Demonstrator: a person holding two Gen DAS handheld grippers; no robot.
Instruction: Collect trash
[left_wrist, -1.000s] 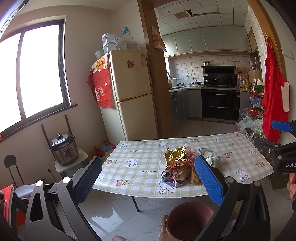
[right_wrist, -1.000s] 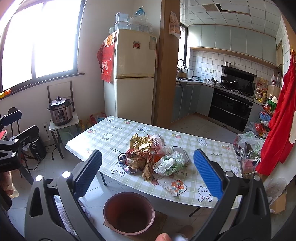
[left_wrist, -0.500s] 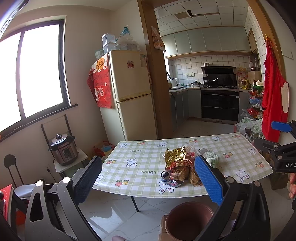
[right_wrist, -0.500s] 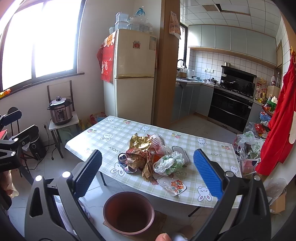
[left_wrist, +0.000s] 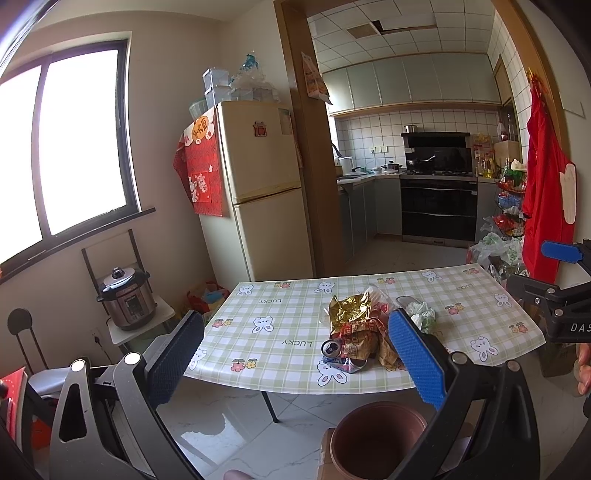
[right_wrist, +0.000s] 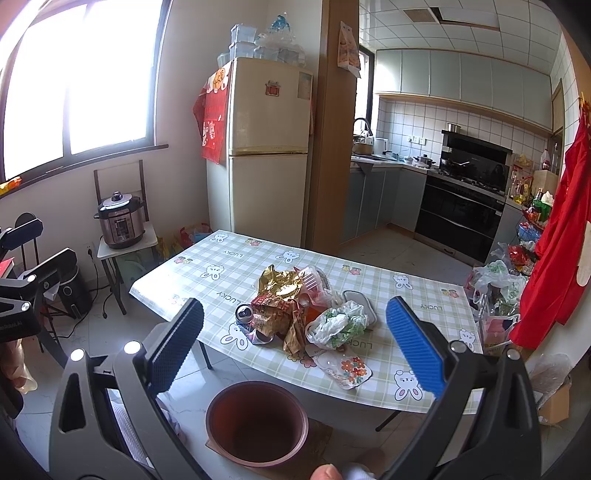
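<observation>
**Both grippers held back from the table, trash untouched**

Nearest to us, the left gripper (left_wrist: 295, 354) and the right gripper (right_wrist: 295, 343) hang in the air short of the table, each with its jaws wide apart and nothing between them. Compared with the frames from a second ago, we see almost no change: both grippers sit in the same place and the views barely shift.

Just below and ahead of them, a brown bin (right_wrist: 256, 422) stands on the floor at the table's near edge, its mouth open upward.

Beyond it lies the table (right_wrist: 192, 269), covered with a green checked cloth. The trash is heaped toward the middle of the near edge. A crushed can (right_wrist: 245, 315) lies on its side at the left of the heap, touching crumpled wrappers (right_wrist: 280, 317) with a gold foil bag (right_wrist: 282, 282) behind them. A balled white and green plastic bag (right_wrist: 338, 325) sits at the right of the heap, and a flat flowered packet (right_wrist: 345, 369) lies closest to the near edge. None of it has moved.

Far behind stand a fridge (right_wrist: 267, 155) and the kitchen.
</observation>
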